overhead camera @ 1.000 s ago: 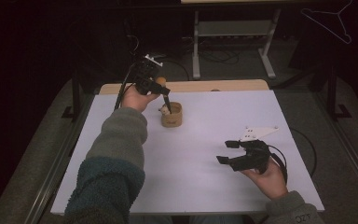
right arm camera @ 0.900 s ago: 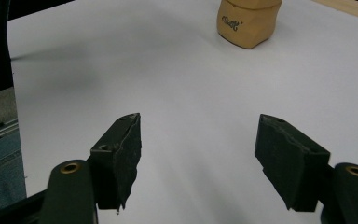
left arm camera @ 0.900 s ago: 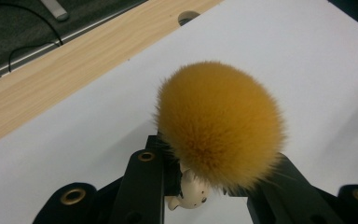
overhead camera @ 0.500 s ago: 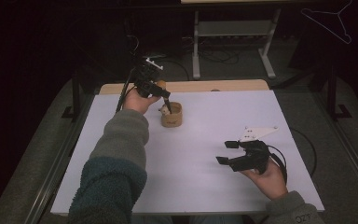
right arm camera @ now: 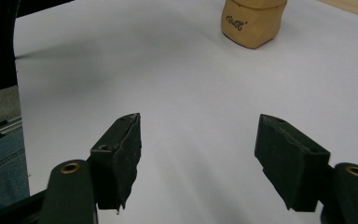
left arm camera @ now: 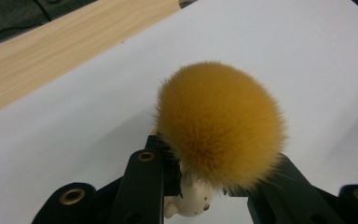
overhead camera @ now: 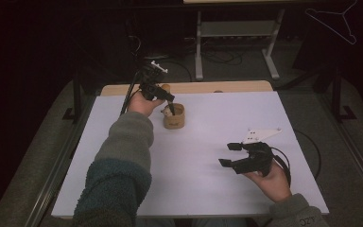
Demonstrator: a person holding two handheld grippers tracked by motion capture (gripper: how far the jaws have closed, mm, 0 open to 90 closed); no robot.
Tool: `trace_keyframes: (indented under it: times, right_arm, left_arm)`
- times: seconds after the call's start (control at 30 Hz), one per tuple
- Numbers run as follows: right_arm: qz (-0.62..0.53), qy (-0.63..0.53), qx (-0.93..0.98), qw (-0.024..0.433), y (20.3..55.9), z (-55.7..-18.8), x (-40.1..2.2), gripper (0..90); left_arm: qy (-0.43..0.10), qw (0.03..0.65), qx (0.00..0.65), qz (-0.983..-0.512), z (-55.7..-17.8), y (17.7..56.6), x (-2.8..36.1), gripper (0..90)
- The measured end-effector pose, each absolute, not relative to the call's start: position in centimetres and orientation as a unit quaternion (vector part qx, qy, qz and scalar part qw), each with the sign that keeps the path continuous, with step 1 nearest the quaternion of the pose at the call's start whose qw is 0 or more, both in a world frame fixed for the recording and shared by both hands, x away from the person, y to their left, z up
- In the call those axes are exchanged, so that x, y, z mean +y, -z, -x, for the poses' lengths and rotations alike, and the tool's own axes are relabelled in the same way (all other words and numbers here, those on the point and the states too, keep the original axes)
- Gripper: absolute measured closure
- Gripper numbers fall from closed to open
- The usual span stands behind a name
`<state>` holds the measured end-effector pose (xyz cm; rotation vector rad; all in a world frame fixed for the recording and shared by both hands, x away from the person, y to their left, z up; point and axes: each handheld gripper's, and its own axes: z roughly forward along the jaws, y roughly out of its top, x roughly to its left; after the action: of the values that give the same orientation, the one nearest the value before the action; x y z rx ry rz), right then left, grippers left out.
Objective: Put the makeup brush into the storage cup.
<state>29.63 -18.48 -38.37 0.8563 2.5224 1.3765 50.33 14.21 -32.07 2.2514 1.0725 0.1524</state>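
Note:
My left gripper [left arm camera: 200,186] is shut on the cream handle [left arm camera: 193,203] of a small brush with a fluffy orange-brown head [left arm camera: 219,123] that sticks out past the jaws. In the high view my left gripper [overhead camera: 170,109] points down at the rim of a tan cup [overhead camera: 175,120] near the table's far edge. I cannot tell whether the brush head is inside the cup. My right gripper [overhead camera: 228,155] rests low at the front right and stands open [right arm camera: 198,149] with nothing between its jaws. It faces the tan cup [right arm camera: 254,21] across the white surface.
The white tabletop [overhead camera: 208,189] has a pale wooden strip [overhead camera: 194,87] along its far edge. Beyond the table stand a metal shelf frame [overhead camera: 236,33] and loose cables on the dark floor. A wire hanger [overhead camera: 333,21] hangs at the upper right.

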Motion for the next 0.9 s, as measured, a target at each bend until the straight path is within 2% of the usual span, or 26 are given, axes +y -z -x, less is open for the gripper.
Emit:
trace_keyframes:
  times: [0.17, 0.43, 0.9]
  right_arm:
    - [-0.284, -0.458, 0.839, 0.070, 38.4, -29.6, -18.5, 30.5]
    - [-0.280, -0.459, 0.841, 0.068, 38.4, -29.7, -18.4, 30.5]
    - [-0.283, -0.459, 0.839, 0.071, 38.4, -29.7, -18.6, 30.5]
  left_arm:
    - [-0.069, 0.313, 0.407, -0.855, -50.4, 32.3, 14.2, 70.7]
    - [-0.086, 0.318, 0.418, -0.847, -50.4, 32.0, 14.9, 59.0]
    - [-0.087, 0.330, 0.413, -0.844, -49.5, 31.9, 16.3, 57.9]
